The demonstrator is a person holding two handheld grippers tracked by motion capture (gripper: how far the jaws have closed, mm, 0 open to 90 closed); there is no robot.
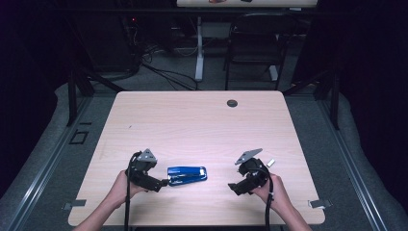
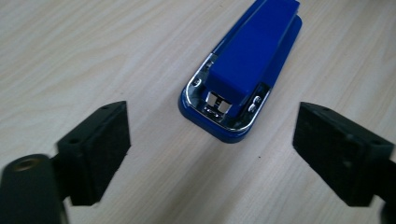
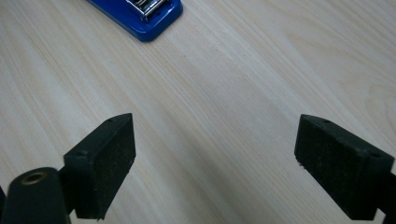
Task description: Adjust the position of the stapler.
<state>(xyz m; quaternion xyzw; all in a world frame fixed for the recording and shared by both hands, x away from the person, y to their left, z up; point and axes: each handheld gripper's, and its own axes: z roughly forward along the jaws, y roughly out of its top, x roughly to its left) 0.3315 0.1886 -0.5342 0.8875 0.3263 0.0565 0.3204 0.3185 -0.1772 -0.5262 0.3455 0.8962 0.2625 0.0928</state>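
Observation:
A blue stapler [image 1: 187, 174] lies flat on the pale wooden table [image 1: 202, 125], near the front edge and a little left of centre. My left gripper [image 1: 166, 183] is at its left end, pointing along the stapler. In the left gripper view its jaws stand open [image 2: 212, 156], and the stapler's [image 2: 247, 65] chrome-trimmed end sits just ahead of the gap, untouched by the pads. My right gripper [image 1: 233, 188] is a short way to the stapler's right, open [image 3: 215, 158] over bare wood. One blue end of the stapler [image 3: 144, 14] shows at the top of the right gripper view.
A small pale object [image 1: 270, 163] lies on the table just behind the right gripper. A dark round grommet [image 1: 232, 103] sits near the far edge. Beyond the table stand a black chair [image 1: 255, 43] and a white desk leg [image 1: 199, 48] among floor cables.

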